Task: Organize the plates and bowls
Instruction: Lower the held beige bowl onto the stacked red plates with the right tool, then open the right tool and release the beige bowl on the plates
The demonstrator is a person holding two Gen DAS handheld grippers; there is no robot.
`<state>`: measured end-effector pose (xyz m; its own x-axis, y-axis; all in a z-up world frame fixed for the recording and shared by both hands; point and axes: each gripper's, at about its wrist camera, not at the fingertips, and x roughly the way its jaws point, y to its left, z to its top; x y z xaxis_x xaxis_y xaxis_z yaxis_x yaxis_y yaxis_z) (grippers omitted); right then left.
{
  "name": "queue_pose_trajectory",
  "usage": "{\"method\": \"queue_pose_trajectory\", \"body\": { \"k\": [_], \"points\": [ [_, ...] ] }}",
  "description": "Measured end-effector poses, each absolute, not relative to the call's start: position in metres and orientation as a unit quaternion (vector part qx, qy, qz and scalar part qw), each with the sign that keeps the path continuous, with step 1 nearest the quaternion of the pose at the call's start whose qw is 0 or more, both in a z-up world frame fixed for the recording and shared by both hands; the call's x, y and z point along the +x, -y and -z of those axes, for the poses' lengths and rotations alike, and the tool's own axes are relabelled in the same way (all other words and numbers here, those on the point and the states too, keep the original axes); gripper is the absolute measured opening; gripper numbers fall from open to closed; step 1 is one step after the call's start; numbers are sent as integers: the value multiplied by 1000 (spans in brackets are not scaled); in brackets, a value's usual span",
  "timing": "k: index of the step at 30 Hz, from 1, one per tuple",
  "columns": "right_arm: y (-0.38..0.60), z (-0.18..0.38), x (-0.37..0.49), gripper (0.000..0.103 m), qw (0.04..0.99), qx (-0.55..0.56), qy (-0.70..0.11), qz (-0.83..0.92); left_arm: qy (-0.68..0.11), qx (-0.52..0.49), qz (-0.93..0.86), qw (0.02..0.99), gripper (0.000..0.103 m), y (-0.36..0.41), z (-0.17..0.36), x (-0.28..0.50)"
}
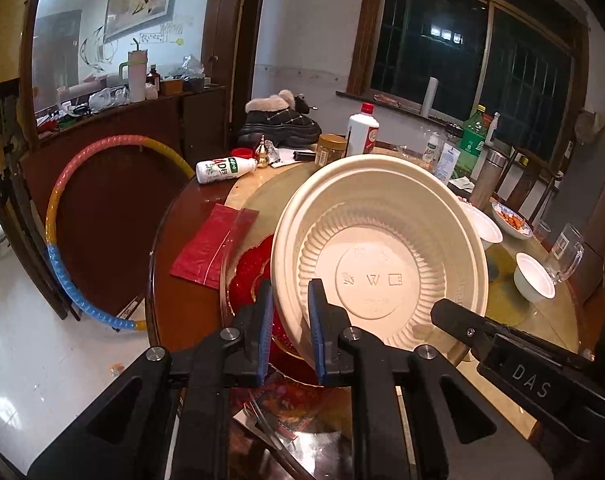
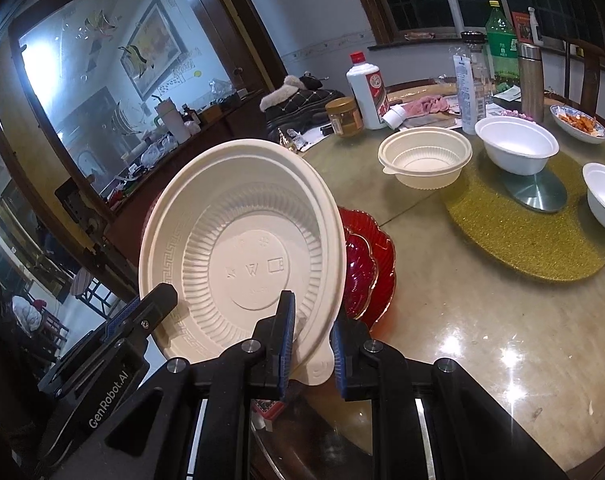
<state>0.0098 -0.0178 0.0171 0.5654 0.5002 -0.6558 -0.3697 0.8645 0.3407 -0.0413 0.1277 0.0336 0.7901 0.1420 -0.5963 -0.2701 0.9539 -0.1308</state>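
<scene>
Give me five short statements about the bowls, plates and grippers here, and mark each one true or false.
1. Both grippers grip the rim of the tilted cream bowl. True: left gripper, right gripper.
2. The cream bowl lies flat on the table. False: it is held tipped up on edge.
3. Red plates lie behind the held bowl. True.
4. The second cream bowl stands upside down. False: it stands upright.
5. The dish with orange food is empty. False.
</scene>
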Motion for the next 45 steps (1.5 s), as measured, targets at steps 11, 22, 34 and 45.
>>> {"method": "queue_pose_trajectory", "body": {
  "k": [11,22,34,45],
  "points": [
    [3,7,39,17,867,82,-429,-238,-358,-103,-121,920,15,-138,-8,-6],
    [3,35,65,17,850,88,-464,-231,-396,-105,-123,904,15,-136,16,12],
    [-11,38,70,21,847,63,-479,-223,-415,-129,-119,893,15,-145,25,17],
    [-16,41,72,41,837,61,-499,-217,-425,-171,-111,882,39,-161,28,15]
  ]
}}
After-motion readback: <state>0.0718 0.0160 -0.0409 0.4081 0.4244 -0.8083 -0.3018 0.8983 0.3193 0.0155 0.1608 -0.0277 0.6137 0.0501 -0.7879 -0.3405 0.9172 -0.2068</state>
